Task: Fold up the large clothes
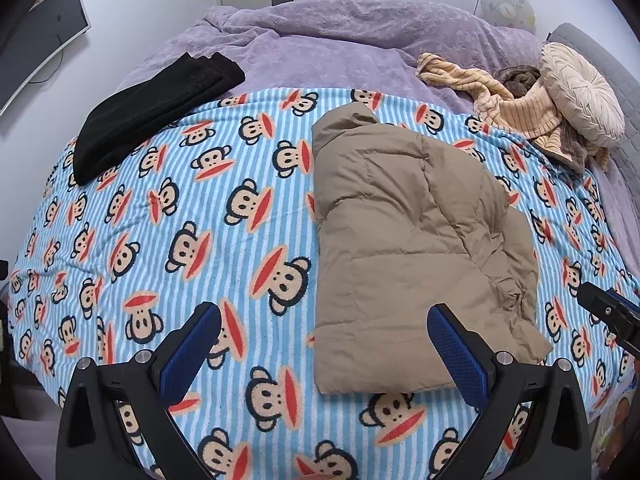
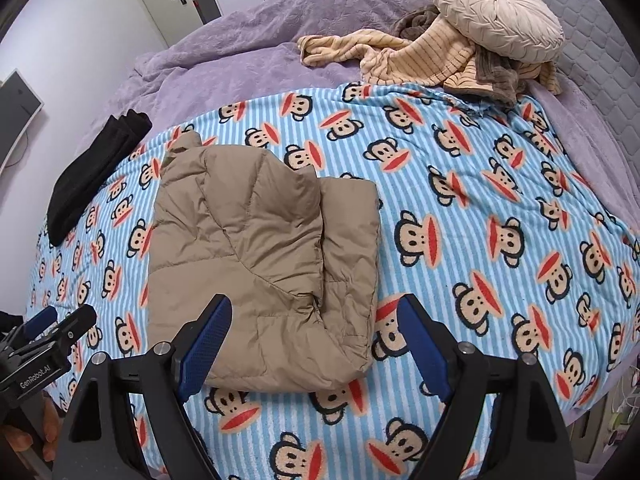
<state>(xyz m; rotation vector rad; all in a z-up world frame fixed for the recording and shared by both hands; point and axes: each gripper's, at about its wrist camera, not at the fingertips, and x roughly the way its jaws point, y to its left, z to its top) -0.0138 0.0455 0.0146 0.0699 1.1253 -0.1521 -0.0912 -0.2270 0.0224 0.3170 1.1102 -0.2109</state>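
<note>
A tan puffer jacket (image 1: 404,248) (image 2: 260,256) lies folded into a long block on the blue striped monkey-print blanket (image 1: 200,208) (image 2: 480,208). My left gripper (image 1: 324,328) hovers open above the jacket's near left corner, nothing between its blue pads. My right gripper (image 2: 316,320) is open too, over the jacket's near right corner, holding nothing. The right gripper's black tip (image 1: 608,312) shows at the right edge of the left wrist view. At the left edge of the right wrist view, the left gripper (image 2: 60,328) appears with a hand below it.
A folded black garment (image 1: 148,108) (image 2: 92,176) lies at the blanket's far left. A striped beige cloth heap (image 1: 516,108) (image 2: 420,56) and a round cream cushion (image 1: 580,88) (image 2: 496,12) sit far right on the purple bedspread (image 1: 320,40). A monitor (image 1: 40,40) hangs left.
</note>
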